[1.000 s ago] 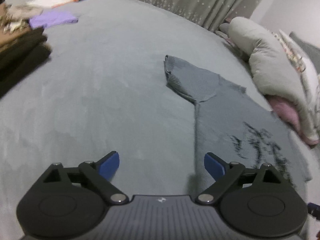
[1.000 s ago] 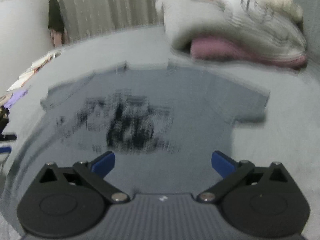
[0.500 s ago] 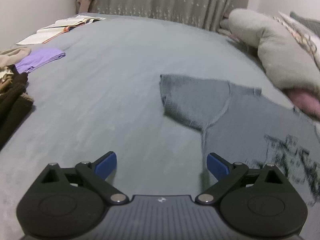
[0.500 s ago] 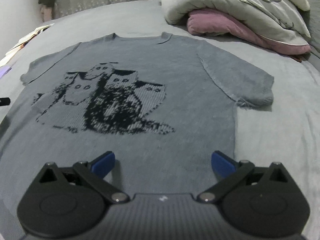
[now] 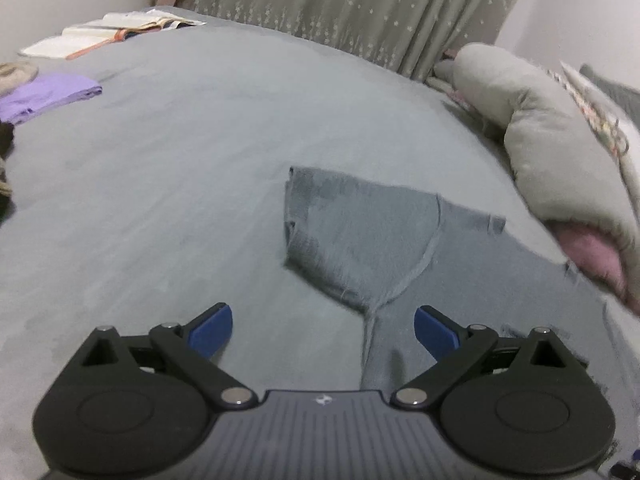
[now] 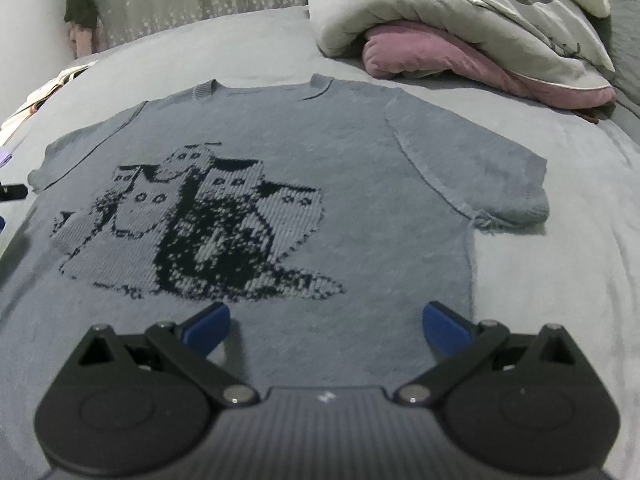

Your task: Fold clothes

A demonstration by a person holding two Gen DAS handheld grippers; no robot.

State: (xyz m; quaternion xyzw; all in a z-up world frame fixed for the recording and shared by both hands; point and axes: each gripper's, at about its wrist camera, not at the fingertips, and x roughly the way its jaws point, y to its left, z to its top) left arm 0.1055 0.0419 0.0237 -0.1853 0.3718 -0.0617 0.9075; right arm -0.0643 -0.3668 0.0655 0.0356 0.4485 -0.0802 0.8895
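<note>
Both grippers, left (image 5: 323,325) and right (image 6: 326,323), hover low over the sweater (image 6: 360,152), fingers spread wide, holding nothing.

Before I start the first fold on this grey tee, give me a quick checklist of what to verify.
1. Left gripper open, nothing held: ok.
2. Right gripper open, nothing held: ok.
3. Grey tee lies flat, print up: ok.
4. Both sleeves spread out, left sleeve, right sleeve: ok.
5. Bottom hem flat: cannot tell, hidden behind the grippers.
6. Duvet pile apart from the tee: ok.
</note>
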